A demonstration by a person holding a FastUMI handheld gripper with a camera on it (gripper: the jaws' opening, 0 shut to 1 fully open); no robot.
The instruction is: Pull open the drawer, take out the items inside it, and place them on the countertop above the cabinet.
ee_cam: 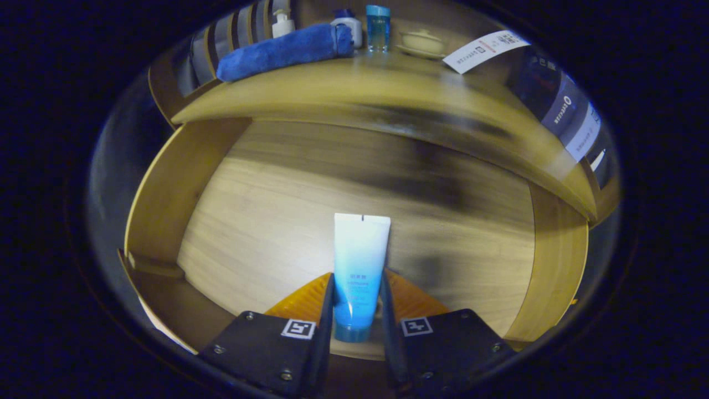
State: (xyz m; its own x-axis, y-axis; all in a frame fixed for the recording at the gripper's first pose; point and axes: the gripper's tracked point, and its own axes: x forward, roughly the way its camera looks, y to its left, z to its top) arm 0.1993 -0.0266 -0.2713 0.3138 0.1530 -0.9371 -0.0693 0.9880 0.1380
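Pale wooden drawer (266, 221), pulled open, floor otherwise bare. Gripper (357, 310): both fingers pressed on white-to-blue plastic tube (359, 266), cap end between them, long axis running straight ahead toward cabinet. Beyond tube, wooden countertop (354, 94) above; on it rolled blue towel (285, 51), clear blue bottle (378, 27), lidded ceramic dish (422, 42).

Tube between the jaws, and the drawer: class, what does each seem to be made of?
Tube: probably soft plastic, smooth satin, white fading to blue; both jaws of the gripper press on it. Drawer: apparently light wood or wood-look laminate, matte, with visible grain.
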